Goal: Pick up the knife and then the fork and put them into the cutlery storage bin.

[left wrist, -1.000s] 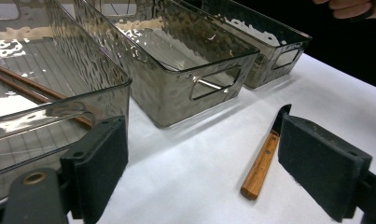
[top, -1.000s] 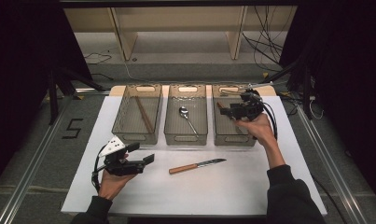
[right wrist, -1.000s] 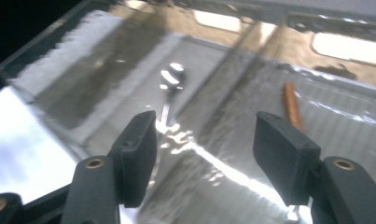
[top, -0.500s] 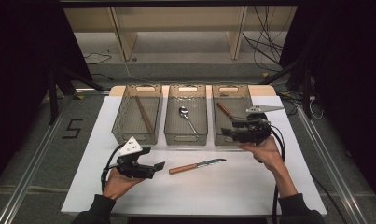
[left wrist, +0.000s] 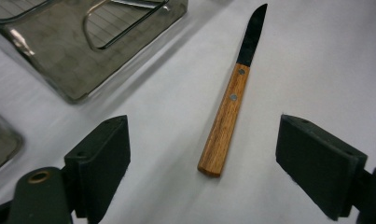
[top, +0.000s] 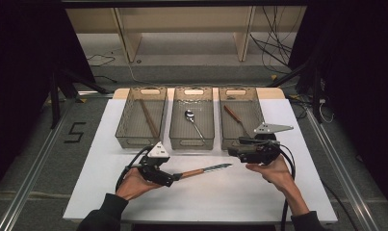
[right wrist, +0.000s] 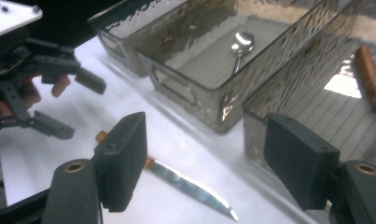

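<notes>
High view: my left gripper (top: 174, 176) has slid in to the knife (top: 206, 170) handle on the desk (top: 297, 192), jaws wide around it. My right gripper (top: 235, 151), also wide and empty, has pulled back from the right bin (top: 230, 143); next step looks like closing on the knife.

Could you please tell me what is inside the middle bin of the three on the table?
Inside the middle bin lies one metal spoon, bowl toward the far end. The smoked walls are see-through, and nothing else shows on the floor.

The left gripper (top: 174, 176) now sits at the knife (top: 204, 170) handle's end, jaws apart; the right gripper (top: 234, 151) is back from its tray (top: 257, 103), over the surface (top: 297, 187).
</notes>
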The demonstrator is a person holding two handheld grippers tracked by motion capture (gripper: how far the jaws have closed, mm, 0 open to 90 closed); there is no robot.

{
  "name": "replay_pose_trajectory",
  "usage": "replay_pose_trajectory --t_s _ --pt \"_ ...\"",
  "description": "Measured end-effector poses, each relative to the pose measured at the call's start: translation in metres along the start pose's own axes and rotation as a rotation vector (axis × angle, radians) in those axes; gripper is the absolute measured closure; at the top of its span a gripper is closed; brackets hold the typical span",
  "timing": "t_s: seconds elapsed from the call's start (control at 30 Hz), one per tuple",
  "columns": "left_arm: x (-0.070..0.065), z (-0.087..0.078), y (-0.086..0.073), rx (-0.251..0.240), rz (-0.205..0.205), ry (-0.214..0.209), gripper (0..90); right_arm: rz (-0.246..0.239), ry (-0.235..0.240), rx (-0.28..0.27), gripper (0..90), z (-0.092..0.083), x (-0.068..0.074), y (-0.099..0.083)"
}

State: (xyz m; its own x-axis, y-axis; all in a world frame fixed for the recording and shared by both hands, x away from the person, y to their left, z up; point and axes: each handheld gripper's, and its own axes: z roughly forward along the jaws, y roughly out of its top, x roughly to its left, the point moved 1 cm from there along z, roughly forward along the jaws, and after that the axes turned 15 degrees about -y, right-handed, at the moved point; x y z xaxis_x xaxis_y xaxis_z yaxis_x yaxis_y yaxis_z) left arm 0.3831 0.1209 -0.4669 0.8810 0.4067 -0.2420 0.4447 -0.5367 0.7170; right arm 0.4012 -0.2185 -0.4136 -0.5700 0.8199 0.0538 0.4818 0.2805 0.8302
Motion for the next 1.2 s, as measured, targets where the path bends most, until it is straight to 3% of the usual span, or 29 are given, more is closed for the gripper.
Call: replay_pose_trajectory --t_s 0.67,0.97,1.2 --pt "0.007 0.028 0.007 0.180 0.044 0.002 32.9 -0.017 0.017 0.027 29.9 0.003 0.011 -0.014" --pt "0.007 0.035 0.007 0.206 0.035 -0.015 40.2 -0.019 0.025 0.030 30.0 0.002 0.013 -0.014" --pt "0.006 0.037 0.008 0.234 0.061 -0.017 47.6 -0.021 0.029 0.031 30.0 0.003 0.013 -0.015"
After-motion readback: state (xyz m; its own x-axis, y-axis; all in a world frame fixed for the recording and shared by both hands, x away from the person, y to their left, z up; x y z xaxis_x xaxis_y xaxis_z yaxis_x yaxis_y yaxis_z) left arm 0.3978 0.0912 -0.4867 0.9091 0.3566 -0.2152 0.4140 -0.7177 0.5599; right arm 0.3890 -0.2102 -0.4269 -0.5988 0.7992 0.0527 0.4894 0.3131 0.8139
